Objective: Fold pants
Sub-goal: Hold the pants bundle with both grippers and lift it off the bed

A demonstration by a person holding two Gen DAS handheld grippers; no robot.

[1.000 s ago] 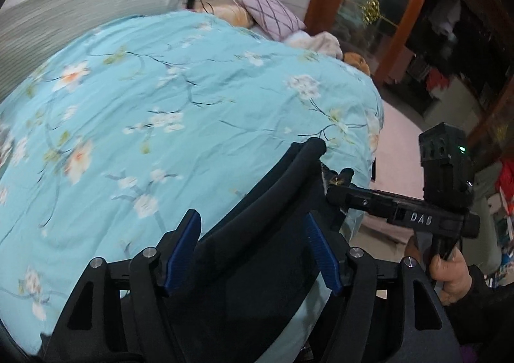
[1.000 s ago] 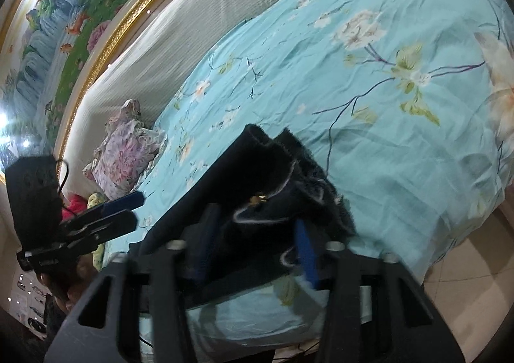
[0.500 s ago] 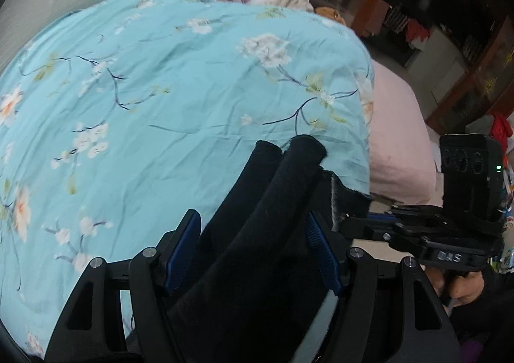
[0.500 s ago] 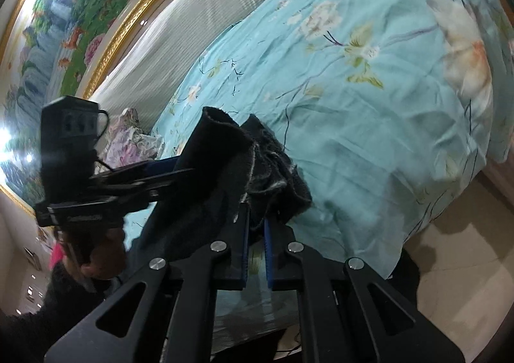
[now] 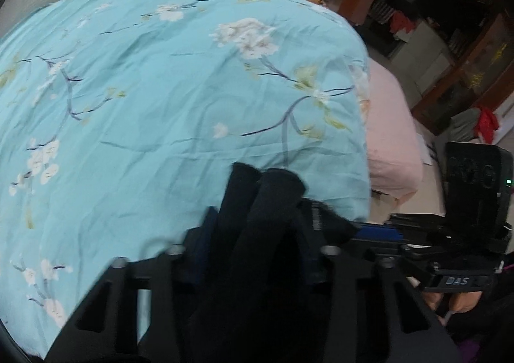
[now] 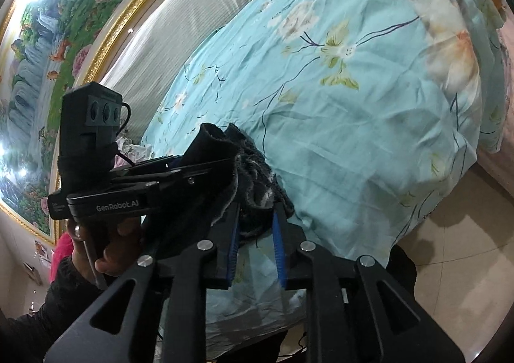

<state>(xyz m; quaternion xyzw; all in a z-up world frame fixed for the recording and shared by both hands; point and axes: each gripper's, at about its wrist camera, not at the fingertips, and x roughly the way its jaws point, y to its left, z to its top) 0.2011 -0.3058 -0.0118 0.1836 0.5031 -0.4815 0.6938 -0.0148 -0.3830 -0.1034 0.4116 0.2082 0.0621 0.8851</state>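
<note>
Dark navy pants (image 5: 257, 234), bunched in thick rolled folds, at the floral bedcover's (image 5: 160, 90) near edge

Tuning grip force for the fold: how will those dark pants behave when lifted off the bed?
Likely floppy: the dark pants bunch and sag between the right claw pads. Probably thick, fairly heavy for cloth: doubled rolls fill the left claw, which has just been closing. Fuzzy fabric probably grips well and may drag on the floral cover.

The pants (image 5: 257, 234) are dark, fuzzy cloth, with frayed edges. Under them, the blue flowered blanket (image 5: 160, 106) is thin, wrinkly cloth. The grippers look like matt black plastic, maybe.
</note>
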